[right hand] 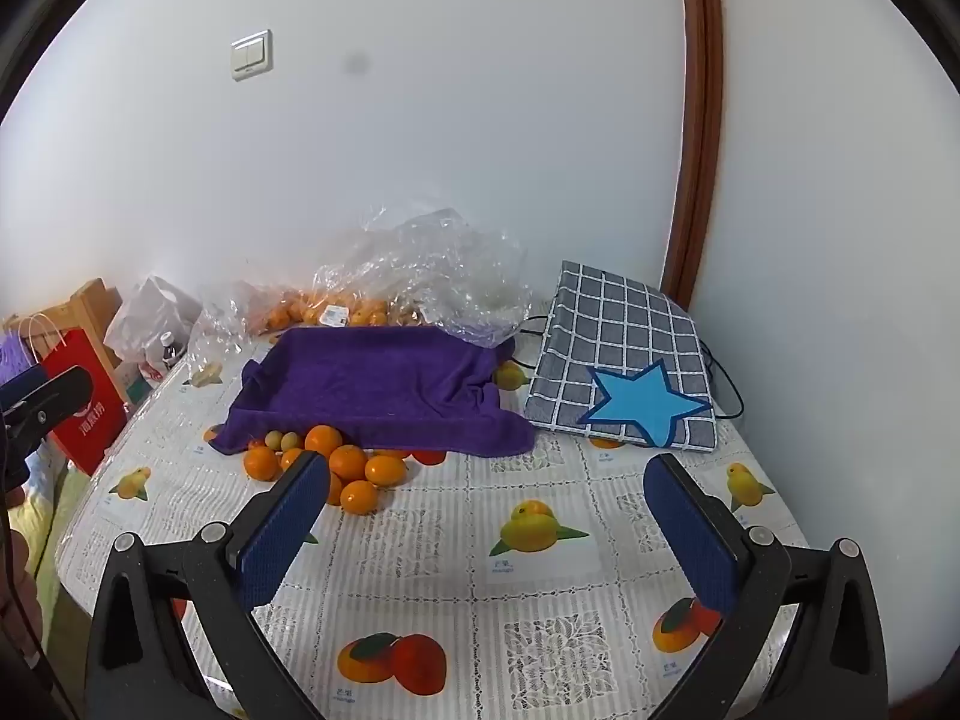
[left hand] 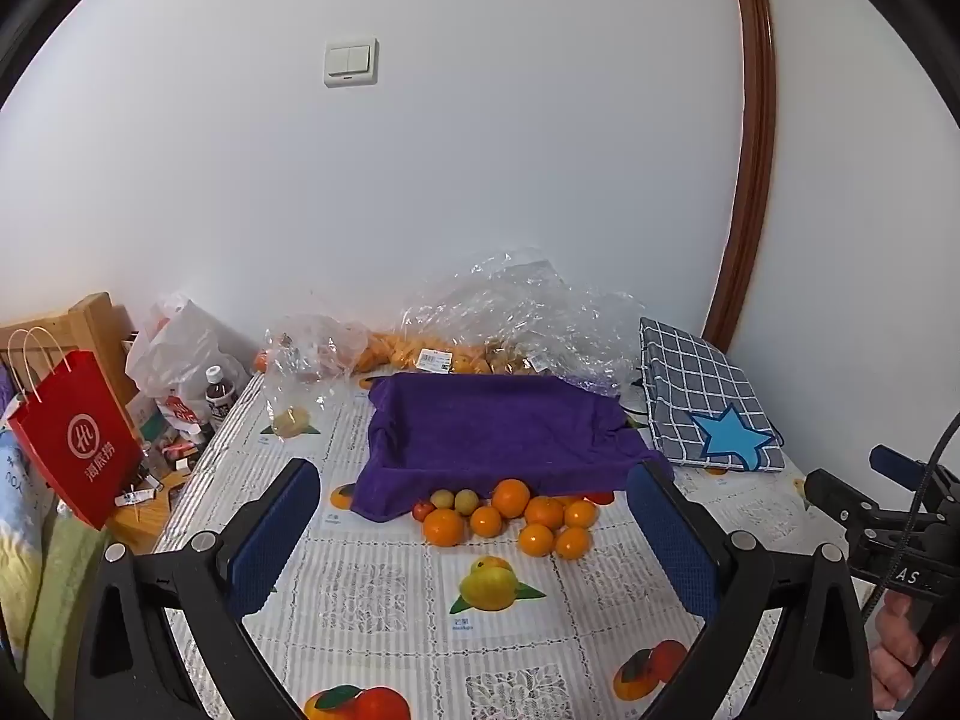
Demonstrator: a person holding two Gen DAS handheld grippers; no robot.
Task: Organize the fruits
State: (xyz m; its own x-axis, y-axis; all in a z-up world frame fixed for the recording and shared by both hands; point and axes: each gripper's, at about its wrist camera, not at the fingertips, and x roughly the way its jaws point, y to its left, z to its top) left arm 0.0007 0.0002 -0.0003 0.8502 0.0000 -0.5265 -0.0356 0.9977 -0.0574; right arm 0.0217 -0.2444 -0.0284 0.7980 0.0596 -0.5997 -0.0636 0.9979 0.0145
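L gripper [left hand: 474, 516] released, empty | R gripper [right hand: 486, 510] same | oranges [left hand: 510, 519] partly under purple towel [left hand: 492, 426]

A lived-in home room: fruit-print tablecloth [left hand: 384, 594], white wall with light switch [left hand: 351, 62], red shopping bag [left hand: 78, 438], wooden door frame [left hand: 747, 138].

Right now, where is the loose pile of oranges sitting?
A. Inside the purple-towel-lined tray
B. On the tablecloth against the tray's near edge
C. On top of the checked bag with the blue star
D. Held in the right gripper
B: the loose pile of oranges lies on the tablecloth right in front of the purple-towel-lined tray, whose inside shows only towel; the right gripper is open and holds nothing.
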